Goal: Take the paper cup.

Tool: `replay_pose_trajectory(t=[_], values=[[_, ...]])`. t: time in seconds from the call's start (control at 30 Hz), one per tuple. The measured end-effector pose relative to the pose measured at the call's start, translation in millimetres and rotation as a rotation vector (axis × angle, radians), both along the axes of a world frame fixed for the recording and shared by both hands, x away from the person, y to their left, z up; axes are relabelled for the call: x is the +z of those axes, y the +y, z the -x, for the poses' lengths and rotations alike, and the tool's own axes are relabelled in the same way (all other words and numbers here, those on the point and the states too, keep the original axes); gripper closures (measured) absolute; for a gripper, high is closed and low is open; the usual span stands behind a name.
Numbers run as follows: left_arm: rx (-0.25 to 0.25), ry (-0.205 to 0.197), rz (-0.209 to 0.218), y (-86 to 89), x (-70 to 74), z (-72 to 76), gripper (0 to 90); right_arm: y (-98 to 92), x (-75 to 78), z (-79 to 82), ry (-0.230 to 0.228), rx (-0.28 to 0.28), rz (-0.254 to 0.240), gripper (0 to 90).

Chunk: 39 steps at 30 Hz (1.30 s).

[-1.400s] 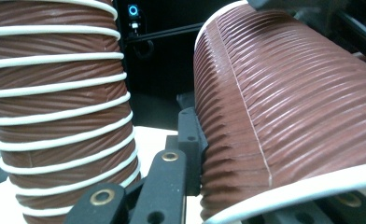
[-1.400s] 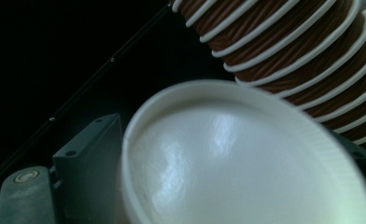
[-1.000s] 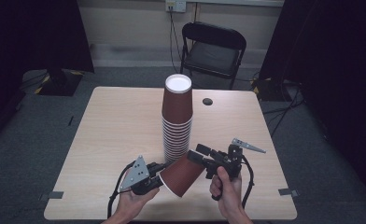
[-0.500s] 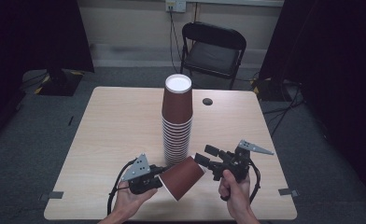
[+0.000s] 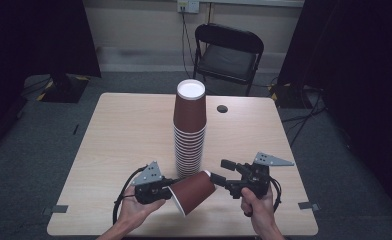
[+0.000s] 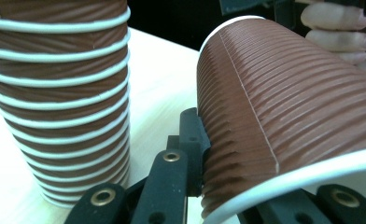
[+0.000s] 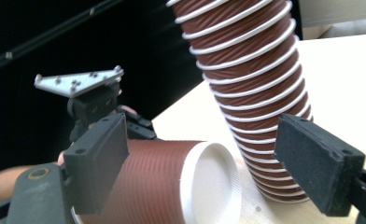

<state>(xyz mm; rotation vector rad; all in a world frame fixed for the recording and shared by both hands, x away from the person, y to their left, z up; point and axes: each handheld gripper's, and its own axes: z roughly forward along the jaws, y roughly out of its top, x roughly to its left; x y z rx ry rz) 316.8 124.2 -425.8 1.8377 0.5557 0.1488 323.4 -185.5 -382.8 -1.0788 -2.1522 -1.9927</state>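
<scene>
A tall stack of brown ribbed paper cups (image 5: 190,135) stands upside down in the middle of the table (image 5: 124,130); it also shows as the stack (image 6: 55,93) and the stack (image 7: 251,70). In front of it my left gripper (image 5: 173,194) is shut on a single brown cup (image 5: 191,191) held on its side. That cup (image 6: 284,107) is pinched near its rim by the left gripper (image 6: 256,186). Its white base (image 7: 214,182) points at my right gripper (image 5: 221,171). The right gripper (image 7: 209,161) is open, its jaws wide on either side of the base.
A small black round cap (image 5: 222,108) lies at the table's far right. A black folding chair (image 5: 229,50) stands beyond the far edge. The left gripper's grey plate (image 7: 73,81) shows across from my right jaws. Bare tabletop spreads left of the stack.
My right gripper has drawn back a little to the right, away from the held cup's base. The left gripper still holds the cup on its side, slightly lower.
</scene>
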Motion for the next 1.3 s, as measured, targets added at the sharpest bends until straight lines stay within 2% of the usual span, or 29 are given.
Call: replay_pose_trajectory(t=[0.23,0.4,0.5,0.57,0.63,0.67,0.7,0.73,0.8,0.87,0.9,0.97,1.03,1.13,1.17,1.2,1.3], values=[[-0.030,0.048,-0.050,-1.8,2.2,-2.5,85.7,8.5,4.3,4.5,-0.069,0.031,0.132,13.8],[-0.047,0.067,-0.101,-0.4,5.5,-5.2,85.8,12.1,6.8,8.0,-0.122,0.070,0.204,13.5],[-0.063,0.094,-0.120,0.7,5.4,-7.7,85.8,15.6,7.5,10.7,-0.156,0.108,0.259,13.5],[-0.078,0.133,-0.142,0.5,3.5,-9.9,85.7,19.2,7.0,12.1,-0.164,0.140,0.292,13.6],[-0.085,0.152,-0.180,-0.8,1.4,-11.0,85.7,23.3,6.0,13.1,-0.170,0.177,0.321,13.7],[-0.085,0.152,-0.180,-0.8,1.4,-11.0,85.7,23.3,6.0,13.1,-0.170,0.177,0.321,13.7],[-0.100,0.170,-0.187,-1.3,0.2,-12.0,85.7,25.6,5.7,14.3,-0.178,0.188,0.341,13.4],[-0.102,0.176,-0.192,-1.3,-0.2,-12.9,85.8,30.8,4.7,16.1,-0.197,0.223,0.375,13.4],[-0.102,0.183,-0.196,-1.7,-0.6,-14.1,85.8,34.1,4.0,17.5,-0.212,0.244,0.394,13.4],[-0.111,0.190,-0.214,-2.8,-1.0,-15.5,85.8,39.5,2.2,18.5,-0.221,0.278,0.431,13.3],[-0.098,0.183,-0.219,-3.1,-0.7,-15.7,85.8,41.9,1.3,18.7,-0.224,0.297,0.448,13.4],[-0.098,0.191,-0.214,-3.5,1.1,-16.6,85.8,47.0,0.1,19.7,-0.236,0.321,0.490,13.5],[-0.101,0.210,-0.215,-5.9,2.0,-17.2,85.8,51.6,-0.4,22.0,-0.267,0.337,0.531,13.6],[-0.107,0.213,-0.225,-6.9,2.5,-18.1,85.9,58.2,-0.5,25.1,-0.324,0.358,0.592,13.6],[-0.116,0.224,-0.225,-7.5,3.0,-19.1,85.9,58.2,-0.5,25.1,-0.324,0.358,0.592,13.6],[-0.125,0.231,-0.223,-8.7,3.4,-20.0,85.9,61.7,-0.4,27.3,-0.368,0.382,0.626,13.6],[-0.139,0.244,-0.236,-10.9,3.2,-20.9,85.9,65.8,-1.5,29.9,-0.414,0.404,0.670,13.7]])
